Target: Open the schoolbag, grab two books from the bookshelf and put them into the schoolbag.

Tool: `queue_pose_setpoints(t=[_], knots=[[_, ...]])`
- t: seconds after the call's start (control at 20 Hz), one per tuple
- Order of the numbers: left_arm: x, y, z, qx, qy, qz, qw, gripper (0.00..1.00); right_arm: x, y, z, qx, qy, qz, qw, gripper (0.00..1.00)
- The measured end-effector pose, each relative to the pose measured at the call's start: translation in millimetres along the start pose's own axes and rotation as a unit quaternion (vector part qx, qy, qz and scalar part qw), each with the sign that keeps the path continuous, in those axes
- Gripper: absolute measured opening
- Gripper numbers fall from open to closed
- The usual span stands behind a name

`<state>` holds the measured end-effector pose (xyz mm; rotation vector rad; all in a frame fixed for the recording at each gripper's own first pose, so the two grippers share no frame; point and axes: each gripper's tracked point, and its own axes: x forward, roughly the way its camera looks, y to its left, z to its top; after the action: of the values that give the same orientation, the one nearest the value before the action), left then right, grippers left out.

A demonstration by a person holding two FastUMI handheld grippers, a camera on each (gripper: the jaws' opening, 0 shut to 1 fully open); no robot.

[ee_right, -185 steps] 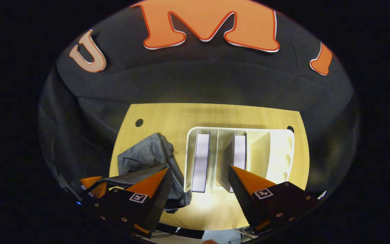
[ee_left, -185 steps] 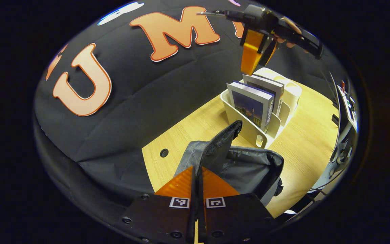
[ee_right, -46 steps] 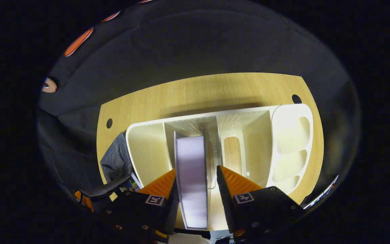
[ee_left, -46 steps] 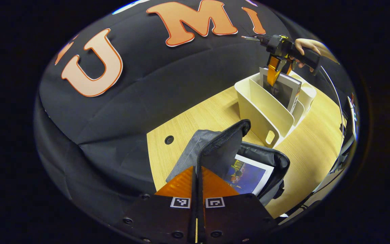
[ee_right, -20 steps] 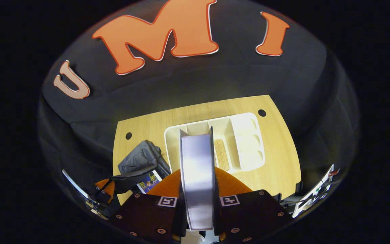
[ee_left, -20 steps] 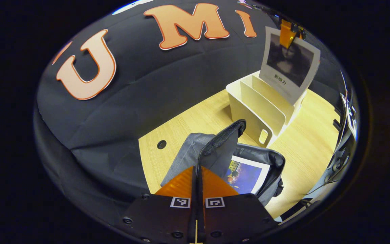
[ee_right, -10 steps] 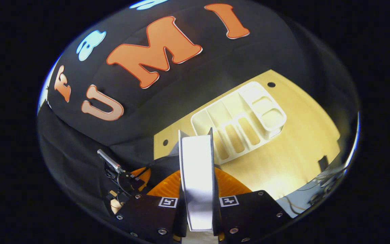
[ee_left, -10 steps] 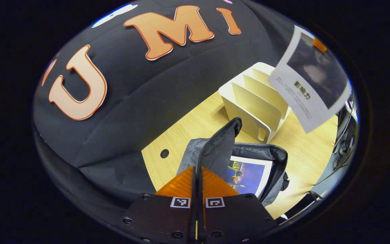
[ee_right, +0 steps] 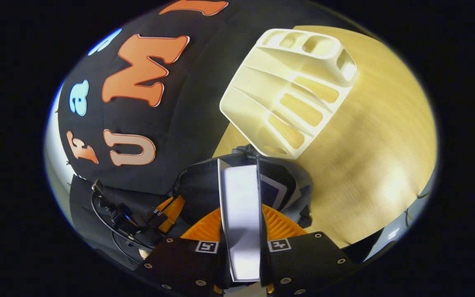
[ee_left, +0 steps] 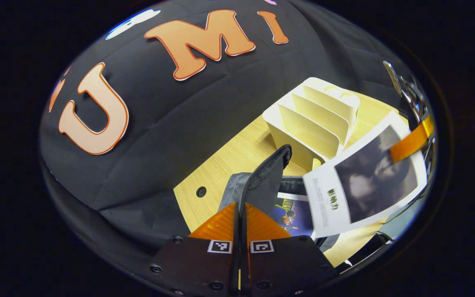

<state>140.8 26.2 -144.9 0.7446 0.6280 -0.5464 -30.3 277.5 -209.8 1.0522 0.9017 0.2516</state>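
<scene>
The right gripper [ee_right: 241, 231] is tilted down toward the schoolbag [ee_right: 287, 185], and both its fingers press on the second book [ee_right: 241, 214], which they hold by its edge. In the left gripper view this book [ee_left: 365, 181] hangs just above the open mouth of the bag, with its cover facing the camera. The left gripper [ee_left: 239, 218] is closed on the raised flap of the schoolbag [ee_left: 268, 177] and holds the bag open. The first book [ee_left: 293, 212] lies inside the bag. The white bookshelf [ee_left: 311, 123] stands on the wooden table [ee_left: 221, 165] behind the bag, and its slots are empty. Half a second ago the second book was higher, beside the bookshelf; now it has come down and is over the bag.
</scene>
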Motion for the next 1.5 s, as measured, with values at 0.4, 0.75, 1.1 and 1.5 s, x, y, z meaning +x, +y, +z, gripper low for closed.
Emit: queue_pose_setpoints(t=[0.4,0.75,1.1,1.5], knots=[[-7.6,-3.2,10.9,0.013,-0.007,0.006,1.0,0.02,105.8,-5.5,-15.2,0.054,-0.059,0.041,0.996,0.29],[-19.0,-17.0,21.2,0.035,-0.019,0.001,0.999,0.02,154.7,7.1,-19.7,0.129,-0.077,0.045,0.988,0.29],[-21.6,-12.0,18.8,0.025,-0.015,0.002,1.0,0.02,177.7,1.6,-25.0,0.146,-0.074,-0.02,0.986,0.39],[-17.9,-9.8,2.1,-0.005,-0.011,-0.005,1.0,0.02,167.8,-27.5,-45.1,0.14,0.0,-0.098,0.985,0.86]])
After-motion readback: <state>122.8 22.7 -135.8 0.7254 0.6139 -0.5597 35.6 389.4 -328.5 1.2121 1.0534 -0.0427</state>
